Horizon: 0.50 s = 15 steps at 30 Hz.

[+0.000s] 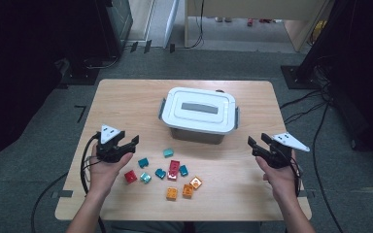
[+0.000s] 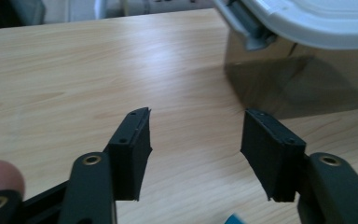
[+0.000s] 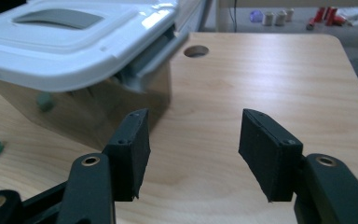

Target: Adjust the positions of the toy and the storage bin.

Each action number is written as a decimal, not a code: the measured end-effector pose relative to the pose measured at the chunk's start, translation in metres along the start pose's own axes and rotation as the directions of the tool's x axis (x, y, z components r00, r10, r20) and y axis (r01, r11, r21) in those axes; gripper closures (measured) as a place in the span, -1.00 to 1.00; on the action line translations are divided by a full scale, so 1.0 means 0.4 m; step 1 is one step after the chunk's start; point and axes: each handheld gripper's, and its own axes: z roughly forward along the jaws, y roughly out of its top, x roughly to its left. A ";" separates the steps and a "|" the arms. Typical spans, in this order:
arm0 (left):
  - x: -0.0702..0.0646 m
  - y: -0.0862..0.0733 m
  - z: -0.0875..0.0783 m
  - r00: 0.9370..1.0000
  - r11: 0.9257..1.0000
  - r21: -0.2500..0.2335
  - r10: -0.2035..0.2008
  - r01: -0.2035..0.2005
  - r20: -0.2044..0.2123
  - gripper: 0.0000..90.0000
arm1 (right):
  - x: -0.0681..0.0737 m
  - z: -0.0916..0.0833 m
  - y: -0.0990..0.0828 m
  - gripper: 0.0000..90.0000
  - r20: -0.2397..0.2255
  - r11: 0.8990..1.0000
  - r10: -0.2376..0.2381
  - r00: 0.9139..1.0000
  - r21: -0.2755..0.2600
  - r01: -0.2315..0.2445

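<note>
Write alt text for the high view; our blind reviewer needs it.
Two hands hold open, empty grippers, left and right, either side of a lidded box on a wooden table. Small coloured blocks lie scattered before the box.

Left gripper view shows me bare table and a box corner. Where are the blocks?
Observer: The blocks lie loose on the table in front of the box, to the right of the left gripper.
Operator: What colours?
Observer: Red, teal and orange.
Operator: And the right gripper?
Observer: Open, nothing in it, to the right of the blocks.
</note>
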 end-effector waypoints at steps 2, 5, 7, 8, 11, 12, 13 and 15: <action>-0.013 0.012 0.021 1.000 1.000 -0.004 0.004 -0.004 0.011 0.08 | 0.015 0.012 0.011 0.01 -0.004 1.000 -0.008 1.000 -0.007 0.008; -0.024 0.032 0.047 0.999 0.999 -0.023 -0.024 0.025 0.036 0.16 | 0.025 0.031 0.026 0.05 0.006 1.000 0.011 1.000 -0.028 -0.011; -0.031 0.049 0.068 0.998 0.998 -0.039 -0.039 0.041 0.046 0.21 | 0.021 0.041 0.036 0.10 0.010 0.998 0.045 0.999 -0.041 -0.044; -0.035 0.056 0.077 0.998 0.998 -0.048 -0.045 0.047 0.049 0.23 | 0.018 0.046 0.039 0.15 0.015 0.997 0.060 0.998 -0.046 -0.059; -0.043 0.072 0.103 0.999 0.997 -0.066 -0.042 0.044 0.035 0.30 | 0.010 0.059 0.048 0.29 0.003 0.995 0.088 0.996 -0.054 -0.088; -0.046 0.078 0.116 0.999 0.996 -0.069 -0.048 0.050 0.021 0.33 | 0.011 0.067 0.051 0.31 0.004 0.995 0.089 0.996 -0.049 -0.089; -0.048 0.082 0.127 0.998 0.996 -0.069 -0.058 0.059 0.013 0.35 | 0.013 0.077 0.053 0.32 0.004 0.996 0.081 0.997 -0.046 -0.081; -0.052 0.086 0.144 0.998 0.995 -0.069 -0.065 0.065 0.004 0.37 | 0.017 0.094 0.057 0.32 -0.003 0.996 0.085 0.996 -0.040 -0.085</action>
